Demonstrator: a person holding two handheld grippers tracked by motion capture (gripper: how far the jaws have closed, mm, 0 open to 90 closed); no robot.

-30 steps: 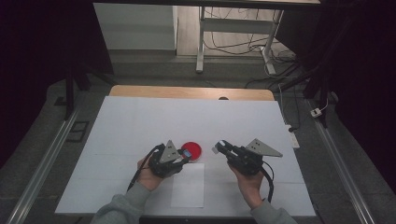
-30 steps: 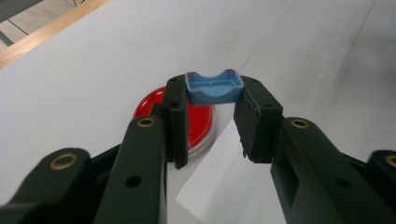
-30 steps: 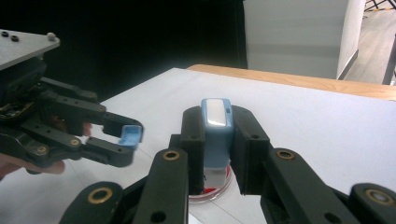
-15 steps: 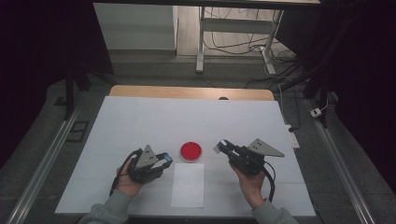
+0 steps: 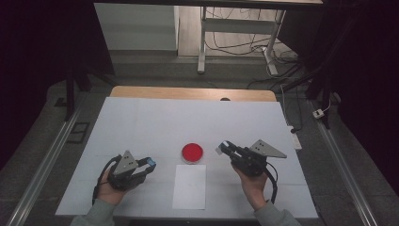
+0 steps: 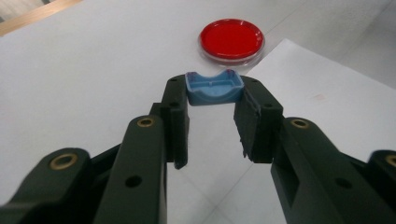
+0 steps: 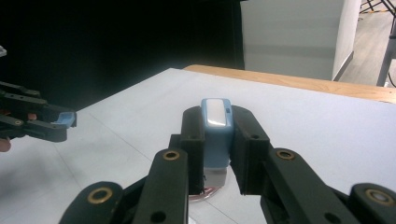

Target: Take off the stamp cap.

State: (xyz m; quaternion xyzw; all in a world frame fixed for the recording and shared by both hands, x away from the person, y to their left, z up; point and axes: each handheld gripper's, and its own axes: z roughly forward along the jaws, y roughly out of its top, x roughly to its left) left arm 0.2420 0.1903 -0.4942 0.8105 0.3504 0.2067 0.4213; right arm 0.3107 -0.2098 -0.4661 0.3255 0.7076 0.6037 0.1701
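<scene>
You are pinching a small blue cap (image 6: 214, 87) in your left gripper (image 5: 147, 164) and a blue-and-white device (image 7: 216, 133) upright in your right gripper (image 5: 226, 148). The red dish (image 5: 192, 152) is sitting between them. Keep both grips firm, bringing the cap squarely toward the device.

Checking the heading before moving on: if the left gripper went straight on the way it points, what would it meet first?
Probably the red dish; it lies just beyond the blue cap in the left gripper, though the height is unclear.
</scene>
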